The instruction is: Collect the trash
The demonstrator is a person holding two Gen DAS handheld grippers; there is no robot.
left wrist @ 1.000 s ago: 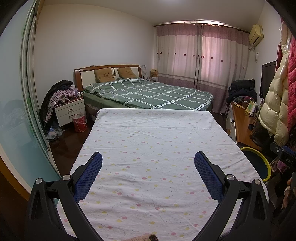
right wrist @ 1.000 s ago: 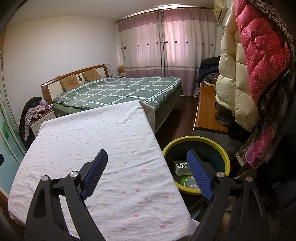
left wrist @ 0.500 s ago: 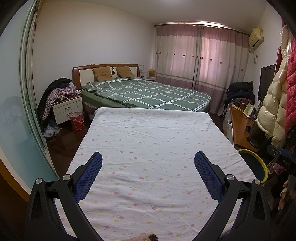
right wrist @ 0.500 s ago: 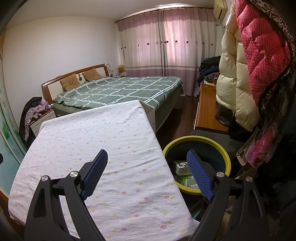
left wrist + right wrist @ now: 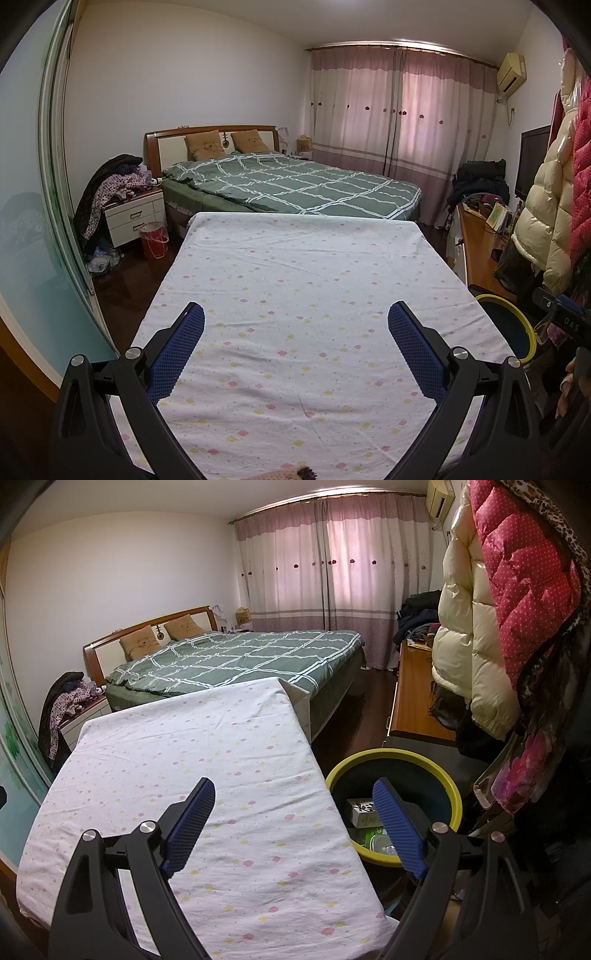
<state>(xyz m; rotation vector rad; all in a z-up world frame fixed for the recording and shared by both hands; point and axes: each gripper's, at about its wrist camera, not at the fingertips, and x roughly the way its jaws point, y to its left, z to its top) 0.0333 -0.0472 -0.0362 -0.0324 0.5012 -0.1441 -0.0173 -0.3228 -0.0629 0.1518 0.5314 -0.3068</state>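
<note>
A yellow-rimmed bin (image 5: 391,754) stands on the floor at the right side of the cloth-covered table (image 5: 184,738). Inside it lie a small white box (image 5: 364,810) and a clear plastic container (image 5: 382,845). My right gripper (image 5: 294,783) hangs open and empty over the table's right edge, its right finger in front of the bin. My left gripper (image 5: 296,308) is open and empty above the spotted tablecloth (image 5: 295,258). The left wrist view shows only the bin's rim (image 5: 524,325) at far right. No loose trash shows on the cloth.
Beyond the table stands a green-quilted bed (image 5: 295,184). A nightstand piled with clothes (image 5: 133,218) and a red bucket (image 5: 154,240) are at the left. A wooden desk (image 5: 413,701) and hanging padded coats (image 5: 480,627) crowd the right, close to the bin.
</note>
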